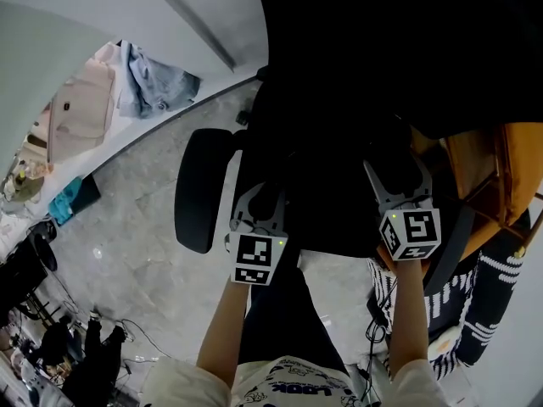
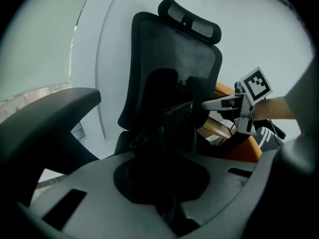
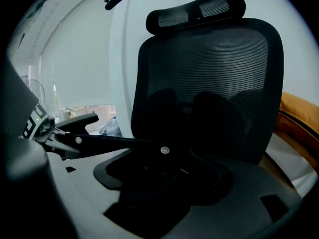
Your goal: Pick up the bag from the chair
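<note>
My left tongs (image 1: 259,195) are narrow, nipping the black bag (image 2: 174,126) toward the seat's back edge on the chair (image 3: 214,73). The right tongs (image 1: 399,181) gape wide, gripping nothing. I'd worry that thin pinch slips under the bag's weight.

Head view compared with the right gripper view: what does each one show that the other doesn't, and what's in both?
Only the head view: the person's forearms, printed shirt and black-and-white striped fabric at the right.
Only the right gripper view: the chair's mesh backrest and headrest face on, and the black bag between the right gripper's open jaws.
Both: the chair's armrest, the left gripper and something orange beside the chair.
</note>
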`<state>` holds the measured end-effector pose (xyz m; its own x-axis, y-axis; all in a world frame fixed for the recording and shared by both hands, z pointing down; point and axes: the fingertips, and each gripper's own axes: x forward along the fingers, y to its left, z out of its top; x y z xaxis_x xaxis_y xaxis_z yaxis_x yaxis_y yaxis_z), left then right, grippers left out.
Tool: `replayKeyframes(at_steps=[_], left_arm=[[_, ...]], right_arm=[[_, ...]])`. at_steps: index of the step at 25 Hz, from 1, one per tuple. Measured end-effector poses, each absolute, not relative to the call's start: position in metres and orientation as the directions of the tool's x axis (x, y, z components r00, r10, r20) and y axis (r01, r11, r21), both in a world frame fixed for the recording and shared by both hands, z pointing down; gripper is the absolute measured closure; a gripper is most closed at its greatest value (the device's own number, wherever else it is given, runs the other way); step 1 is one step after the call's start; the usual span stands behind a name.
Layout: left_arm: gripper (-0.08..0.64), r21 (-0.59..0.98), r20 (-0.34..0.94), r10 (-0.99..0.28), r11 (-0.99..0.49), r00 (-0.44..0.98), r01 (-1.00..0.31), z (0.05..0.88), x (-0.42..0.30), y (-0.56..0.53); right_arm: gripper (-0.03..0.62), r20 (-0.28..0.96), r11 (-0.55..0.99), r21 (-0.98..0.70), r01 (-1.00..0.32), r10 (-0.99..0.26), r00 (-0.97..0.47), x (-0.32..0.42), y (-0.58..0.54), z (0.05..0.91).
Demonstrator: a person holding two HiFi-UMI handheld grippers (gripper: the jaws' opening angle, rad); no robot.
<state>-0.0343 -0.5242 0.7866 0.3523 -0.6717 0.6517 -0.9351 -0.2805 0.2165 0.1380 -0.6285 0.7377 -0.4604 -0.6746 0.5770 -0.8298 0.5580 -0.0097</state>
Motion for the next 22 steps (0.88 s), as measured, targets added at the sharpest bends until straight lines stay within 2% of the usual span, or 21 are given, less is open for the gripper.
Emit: replayKeyframes(at_steps=[8, 12, 16, 22], left_arm=[[0.531, 0.255, 0.622, -0.653, -0.352, 0.432, -0.900, 0.787, -0.032, -0.513], [0.532, 0.242, 0.621, -0.645, -0.382, 0.445, -0.892, 0.787, -0.031, -0.512], [0.532, 0.233, 0.620, -0.642, -0.399, 0.452, -0.887, 0.788, -0.032, -0.512], [0.534, 0.236, 0.620, -0.640, -0.400, 0.454, -0.886, 0.788, -0.030, -0.515]], right_arm=[[0.190, 0.618, 0.647, -0.006, -0.763, -0.597, -0.511, 0.137, -0.642, 0.771], [0.187, 0.659, 0.743, -0.022, -0.669, -0.492, -0.569, 0.133, -0.647, 0.794], [0.189, 0.635, 0.824, -0.055, -0.563, -0.407, -0.657, 0.125, -0.653, 0.798], [0.207, 0.646, 0.889, -0.193, -0.415, -0.203, -0.736, 0.117, -0.656, 0.806]])
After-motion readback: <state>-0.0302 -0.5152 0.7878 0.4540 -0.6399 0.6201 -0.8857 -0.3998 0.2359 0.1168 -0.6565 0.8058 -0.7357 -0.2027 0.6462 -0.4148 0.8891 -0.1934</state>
